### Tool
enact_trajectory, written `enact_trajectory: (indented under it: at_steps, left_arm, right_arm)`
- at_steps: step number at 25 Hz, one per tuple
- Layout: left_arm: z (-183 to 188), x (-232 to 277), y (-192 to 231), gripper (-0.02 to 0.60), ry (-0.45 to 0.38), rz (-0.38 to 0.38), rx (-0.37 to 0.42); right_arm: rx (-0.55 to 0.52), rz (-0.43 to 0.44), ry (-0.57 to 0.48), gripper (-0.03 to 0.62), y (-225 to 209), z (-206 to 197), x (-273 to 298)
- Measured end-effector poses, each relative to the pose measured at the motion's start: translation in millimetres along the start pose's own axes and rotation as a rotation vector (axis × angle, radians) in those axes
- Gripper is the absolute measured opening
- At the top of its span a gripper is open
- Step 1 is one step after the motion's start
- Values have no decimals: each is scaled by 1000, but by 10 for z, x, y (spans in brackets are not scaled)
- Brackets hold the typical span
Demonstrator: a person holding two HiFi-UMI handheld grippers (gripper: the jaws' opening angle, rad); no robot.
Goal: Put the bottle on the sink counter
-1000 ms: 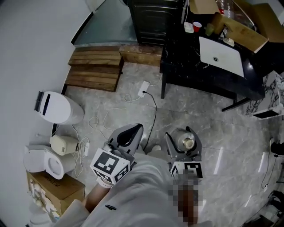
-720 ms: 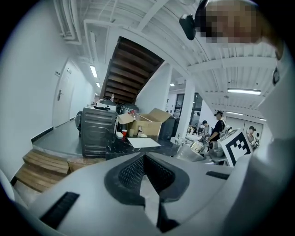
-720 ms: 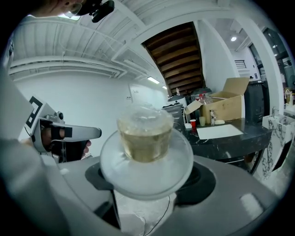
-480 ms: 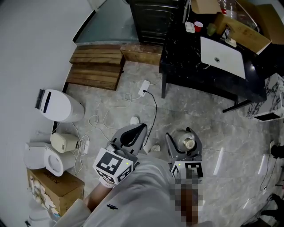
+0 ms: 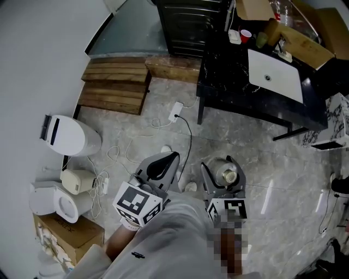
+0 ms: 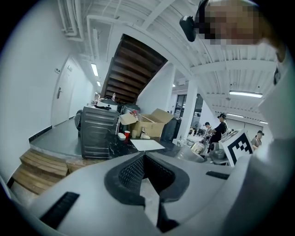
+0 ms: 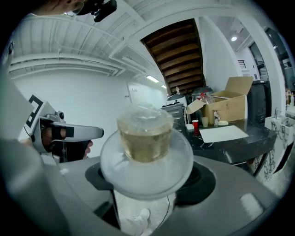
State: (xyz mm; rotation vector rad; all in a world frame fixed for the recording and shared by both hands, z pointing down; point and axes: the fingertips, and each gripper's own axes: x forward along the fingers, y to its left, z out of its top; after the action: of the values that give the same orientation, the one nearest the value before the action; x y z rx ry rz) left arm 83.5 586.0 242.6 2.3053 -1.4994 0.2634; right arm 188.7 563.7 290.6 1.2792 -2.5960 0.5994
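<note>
My right gripper (image 5: 222,173) is shut on a clear bottle (image 5: 229,175) with yellowish liquid, held over the grey floor. In the right gripper view the bottle (image 7: 146,143) stands end-on between the jaws of that gripper (image 7: 147,184) and fills the middle. To its left my left gripper (image 5: 163,162) is shut with nothing in it; in its own view the left gripper (image 6: 145,168) shows its dark pads meeting. The black sink counter (image 5: 229,76) with a white basin (image 5: 275,79) stands far ahead at the upper right, and also shows as the counter (image 7: 230,136) and the counter (image 6: 138,145).
A red cup (image 5: 246,34) and a cardboard box (image 5: 256,8) sit on the counter's far side. A dark metal cabinet (image 5: 191,22) stands beside it. Wooden steps (image 5: 117,82), a white bin (image 5: 68,133), a toilet (image 5: 57,201) and a floor cable with power strip (image 5: 175,110) lie to the left.
The left gripper has shifted slightly forward. The floor and counter have slid a little in the head view. The right gripper keeps its hold on the bottle.
</note>
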Motion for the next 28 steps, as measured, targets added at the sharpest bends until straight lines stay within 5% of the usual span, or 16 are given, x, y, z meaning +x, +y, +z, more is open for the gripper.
enact_trajectory:
  at_steps: [17,28]
  left_arm:
    - [722,313,1728,0,-25,-56,-32]
    - [1112,464,2873,0,-64,-110,-52]
  right_arm:
    - [-14,-63,1,347,510,703,1610]
    - [-1,-174,5,347,734,1005,2556]
